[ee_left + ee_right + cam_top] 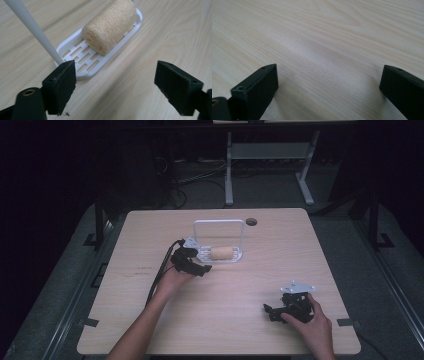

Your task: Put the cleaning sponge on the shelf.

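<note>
The left claw (115,85) gapes wide just before a white tray (75,50) holding a sponge roll (108,26). The right claw (327,92) spreads wide, empty, above the table (324,37).

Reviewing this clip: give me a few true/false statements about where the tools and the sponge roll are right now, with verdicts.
1. The sponge roll lies on the slotted white tray. True.
2. The left tool is shut on the roll. False: its jaws stand open, short of the tray.
3. The right tool is open over bare table. True.
4. The right tool is beside the tray. False: in the high view it sits near the table's front right, apart from the tray.
5. A white handle arches over the tray. True.
</note>
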A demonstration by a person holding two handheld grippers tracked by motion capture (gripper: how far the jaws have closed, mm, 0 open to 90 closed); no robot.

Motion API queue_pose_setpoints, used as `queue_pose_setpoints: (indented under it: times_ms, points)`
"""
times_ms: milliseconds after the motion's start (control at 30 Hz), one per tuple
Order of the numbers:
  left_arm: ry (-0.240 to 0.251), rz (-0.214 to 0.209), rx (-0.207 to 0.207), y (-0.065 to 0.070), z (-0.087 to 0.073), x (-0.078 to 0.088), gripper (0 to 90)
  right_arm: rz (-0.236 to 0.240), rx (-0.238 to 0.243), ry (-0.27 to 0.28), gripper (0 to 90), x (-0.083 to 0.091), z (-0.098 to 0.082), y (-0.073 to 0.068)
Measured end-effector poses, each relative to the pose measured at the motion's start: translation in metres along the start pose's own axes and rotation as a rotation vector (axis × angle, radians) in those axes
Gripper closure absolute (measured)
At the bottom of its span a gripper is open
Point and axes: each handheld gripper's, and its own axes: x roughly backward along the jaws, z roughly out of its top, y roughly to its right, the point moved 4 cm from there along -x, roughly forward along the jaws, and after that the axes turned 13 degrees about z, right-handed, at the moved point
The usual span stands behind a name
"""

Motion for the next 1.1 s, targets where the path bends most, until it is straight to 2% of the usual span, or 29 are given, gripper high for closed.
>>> queue_pose_setpoints:
  times_ms: [67,233,533,767,1100]
  points:
    - [-0.004,0.020,-0.018,0.002,-0.002,0.001,13.2,0.000,-0.001,0.000,1.6,0.000,0.000,0.000]
    - [0.012,0.015,-0.030,0.004,-0.006,0.007,12.9,0.001,-0.001,0.000,1.6,0.000,0.000,0.000]
    - [0.022,-0.006,-0.008,0.005,-0.015,0.021,12.9,0.001,-0.002,-0.001,1.6,0.000,0.000,0.000]
    - [0.038,-0.002,0.008,0.002,-0.024,0.034,13.0,0.000,-0.003,-0.001,1.6,0.000,0.000,0.000]
    - [0.048,-0.001,0.009,0.001,-0.036,0.050,13.1,0.001,-0.002,-0.001,1.6,0.000,0.000,0.000]
